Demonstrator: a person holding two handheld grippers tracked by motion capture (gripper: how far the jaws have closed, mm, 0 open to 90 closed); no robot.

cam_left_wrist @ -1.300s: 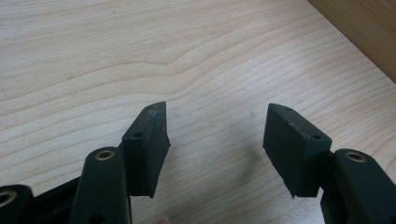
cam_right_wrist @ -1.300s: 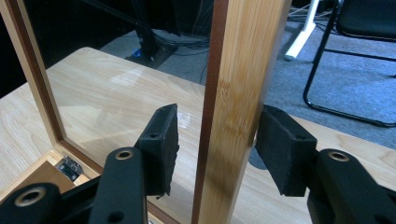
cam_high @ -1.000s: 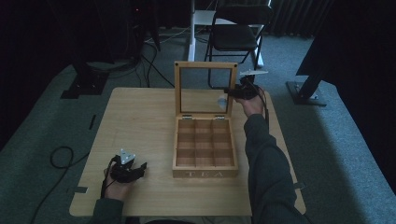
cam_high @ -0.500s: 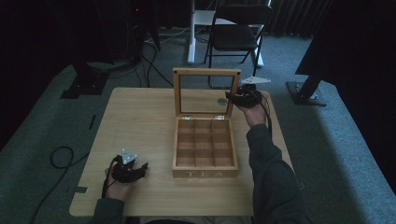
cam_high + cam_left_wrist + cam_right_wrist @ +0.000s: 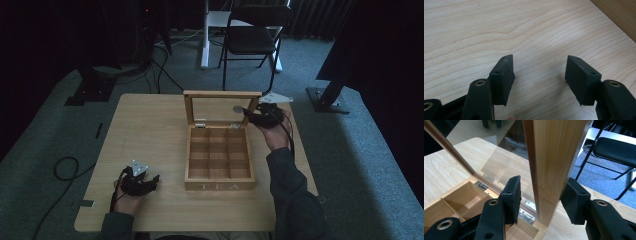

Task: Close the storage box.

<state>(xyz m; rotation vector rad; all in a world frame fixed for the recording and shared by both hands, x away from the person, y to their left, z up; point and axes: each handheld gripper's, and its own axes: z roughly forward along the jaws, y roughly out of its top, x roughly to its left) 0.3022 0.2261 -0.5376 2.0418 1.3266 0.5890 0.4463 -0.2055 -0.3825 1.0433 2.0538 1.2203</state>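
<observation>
A wooden tea box with several empty compartments stands in the middle of the table. Its glass-paned lid is up and leans forward over the box. My right gripper is at the lid's right side rail. Its jaws are open and straddle that rail; the outer jaw touches the wood, and the inner one stands a little off the glass. My left gripper rests low over bare table near the front left, open, with nothing between its fingertips.
The light wooden table has bare surface left of the box. A black folding chair stands beyond the far edge. Cables lie on the carpet at left, and a dark stand base sits at right.
The lid has swung forward from a more upright stance, and my right gripper has come toward me and down with its rail. The left gripper has stayed put.
</observation>
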